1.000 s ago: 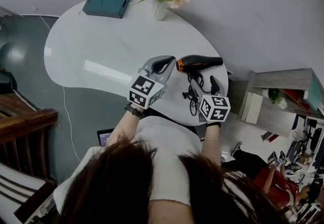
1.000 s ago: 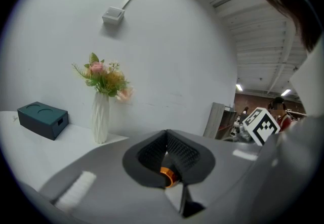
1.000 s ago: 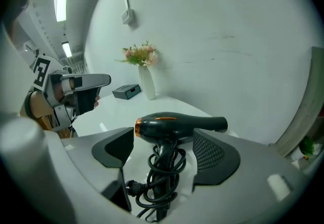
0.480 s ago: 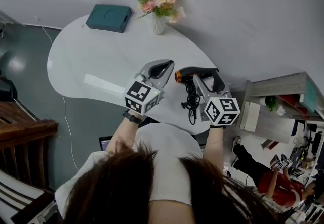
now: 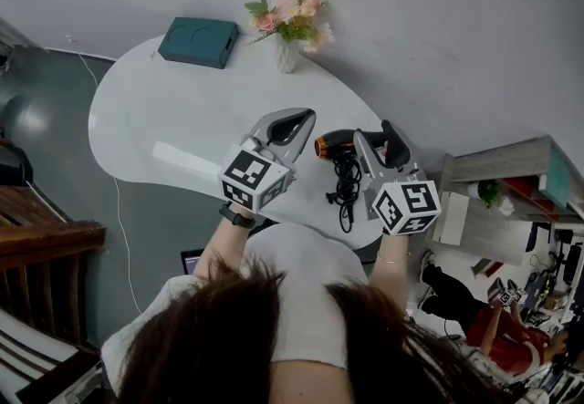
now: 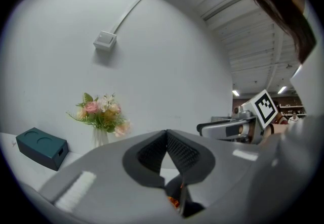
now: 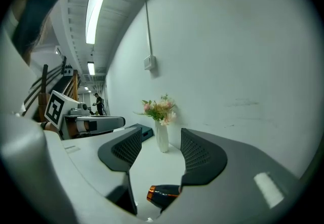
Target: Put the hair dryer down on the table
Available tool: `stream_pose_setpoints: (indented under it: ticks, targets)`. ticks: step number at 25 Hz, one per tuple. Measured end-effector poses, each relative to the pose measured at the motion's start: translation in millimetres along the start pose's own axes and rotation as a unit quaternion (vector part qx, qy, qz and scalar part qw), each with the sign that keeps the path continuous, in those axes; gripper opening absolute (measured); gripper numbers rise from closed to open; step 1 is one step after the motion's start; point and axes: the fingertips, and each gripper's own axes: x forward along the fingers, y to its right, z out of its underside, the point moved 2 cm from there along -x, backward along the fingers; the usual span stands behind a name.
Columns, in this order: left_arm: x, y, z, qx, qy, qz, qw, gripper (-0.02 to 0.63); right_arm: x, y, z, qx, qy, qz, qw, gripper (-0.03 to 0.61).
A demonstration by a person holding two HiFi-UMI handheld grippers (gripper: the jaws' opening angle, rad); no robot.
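The black hair dryer point(image 5: 336, 145) with an orange nozzle ring lies on the white table point(image 5: 173, 101) near its right edge, its cord point(image 5: 345, 185) bunched in front of it. My right gripper point(image 5: 381, 139) hovers over the dryer's rear and hides it. Its jaws are closing with nothing between the pads. In the right gripper view the nozzle point(image 7: 163, 193) shows below the right gripper point(image 7: 161, 144). My left gripper point(image 5: 290, 125) is shut just left of the nozzle, holding nothing. In the left gripper view my left gripper point(image 6: 166, 136) has its pads meeting, and the dryer's orange ring point(image 6: 174, 200) glints under them.
A vase of pink flowers point(image 5: 290, 21) and a teal box point(image 5: 198, 40) stand at the table's far side. A shelf unit point(image 5: 511, 179) stands right of the table and dark wooden furniture point(image 5: 41, 243) on the left. A cable point(image 5: 119, 202) runs over the grey floor.
My right gripper has moved from the cord up over the dryer's rear, and its jaws have narrowed. The left gripper has hardly moved. The dryer stays on the table.
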Motion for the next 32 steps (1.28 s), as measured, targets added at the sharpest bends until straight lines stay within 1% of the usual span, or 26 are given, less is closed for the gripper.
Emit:
stream_pose_setpoints:
  ticks: [5,7,11,15,18,24,32]
  targets:
    - [1,-1,1,0.001,-0.001,-0.001,1.0,0.058,-6,3,-11,0.002,0.022,0.003,1.0,0.176]
    - [2,0,-1,0.002,0.001,0.001,1.0,0.058,-9,5,-14,0.004,0.031,0.008,0.999,0.128]
    - [4,3,-5,0.003,0.002,0.009,1.0,0.058,-13,8,-16,0.01,0.04,0.019,0.999,0.072]
    - [7,5,-6,-0.001,0.005,0.015,0.9999,0.058,-17,14,-13,0.016,0.04,0.03,0.999,0.028]
    - [9,5,-4,0.004,-0.001,0.019,0.9998,0.058,-20,19,-9,0.023,0.036,0.041,0.998,0.003]
    - [10,7,-2,-0.002,0.0,0.022,0.9998,0.058,-25,26,3,0.026,0.021,0.054,0.998,0.002]
    - [8,4,-1,0.003,-0.005,0.02,0.9998,0.058,-27,24,11,0.025,0.014,0.052,0.998,0.002]
